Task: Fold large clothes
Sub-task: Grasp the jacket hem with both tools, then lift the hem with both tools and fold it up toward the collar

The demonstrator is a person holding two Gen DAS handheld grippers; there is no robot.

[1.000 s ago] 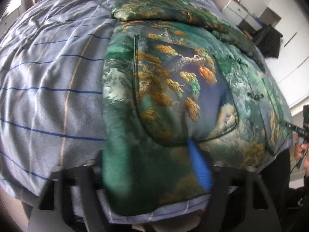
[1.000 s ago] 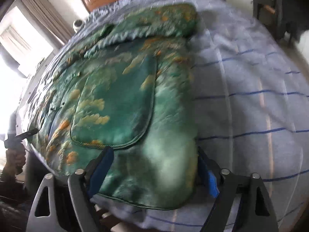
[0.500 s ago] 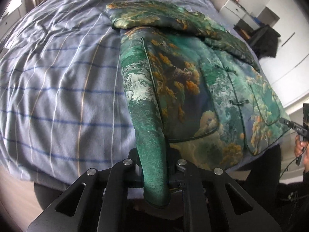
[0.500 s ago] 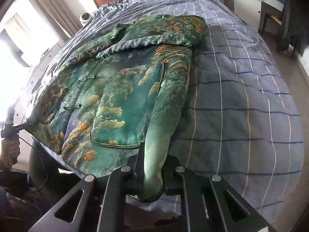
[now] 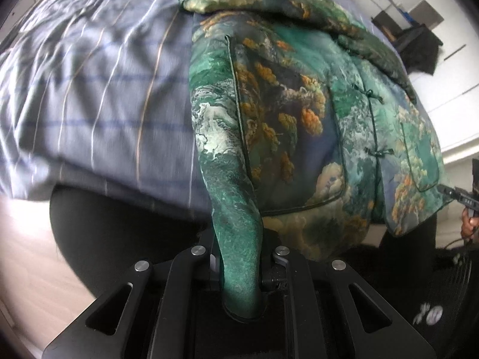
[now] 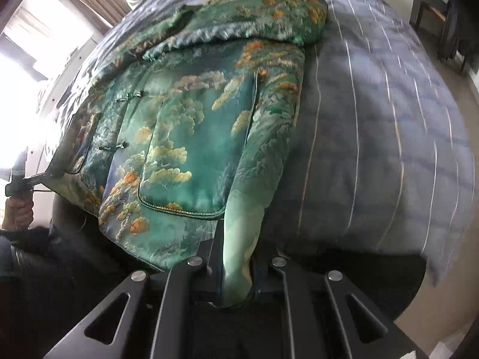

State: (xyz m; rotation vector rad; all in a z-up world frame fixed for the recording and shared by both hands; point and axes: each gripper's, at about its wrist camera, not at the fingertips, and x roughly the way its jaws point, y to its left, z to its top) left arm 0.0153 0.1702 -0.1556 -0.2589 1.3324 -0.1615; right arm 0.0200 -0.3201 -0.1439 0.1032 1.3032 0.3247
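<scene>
Right now my left gripper (image 5: 239, 269) is pinched tight on the near hem corner of the green brocade jacket (image 5: 287, 113), and my right gripper (image 6: 236, 272) is clamped on the opposite near corner. Beyond my fingers the jacket lies front-up on the blue striped bedspread (image 6: 374, 125), its near hem drawn past the bed's edge, sleeves folded across the far end.

Jacket (image 5: 287, 125) lies on the bed (image 5: 98, 89), hem hanging off the near edge. Left gripper (image 5: 239, 269) pinches the hem's left corner, right gripper (image 6: 236, 272) the right corner. Sleeve (image 6: 263, 15) folded across the jacket's far end.
</scene>
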